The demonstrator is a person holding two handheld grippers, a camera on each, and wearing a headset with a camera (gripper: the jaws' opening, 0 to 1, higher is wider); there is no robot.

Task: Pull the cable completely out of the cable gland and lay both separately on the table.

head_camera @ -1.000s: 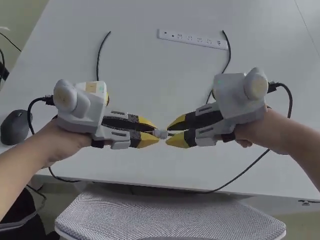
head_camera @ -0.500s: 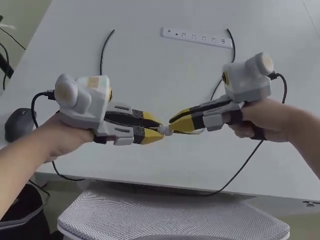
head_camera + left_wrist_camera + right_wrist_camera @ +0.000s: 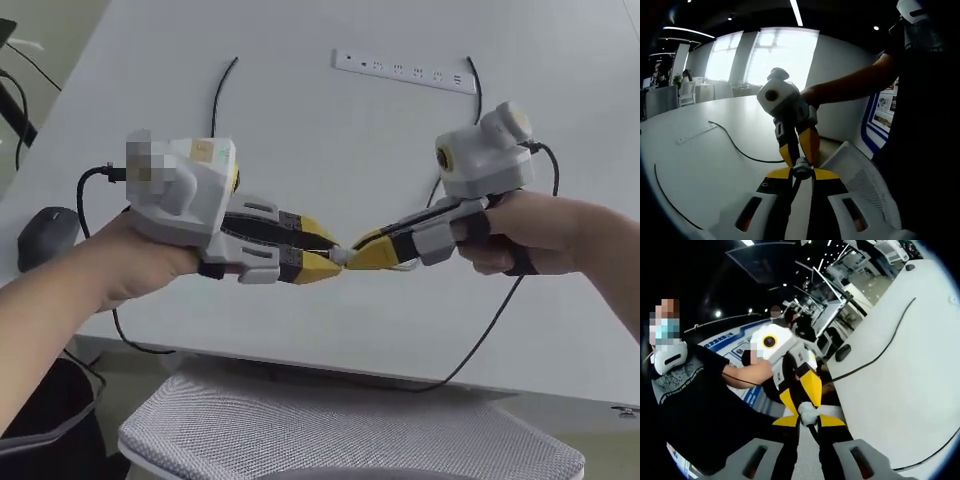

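- Your left gripper (image 3: 328, 262) is pressed together on the cable gland (image 3: 341, 257), which sits white and small right at its yellow tips.
- Your right gripper (image 3: 362, 256) meets it tip to tip from the right. In the right gripper view its jaws look pinched on the black cable (image 3: 814, 433), which runs back between them from the gland.
- Both pieces are in the air over the near edge of the table (image 3: 300, 130), joined, with neither laid down yet.
- The joined pair lies left to right and roughly level, in line with both grippers. The gland is at the left end and the cable leads off to the right.
- So the pull should go straight along that line. I'd hold the left steady and draw the right away to the right, without twisting sideways.
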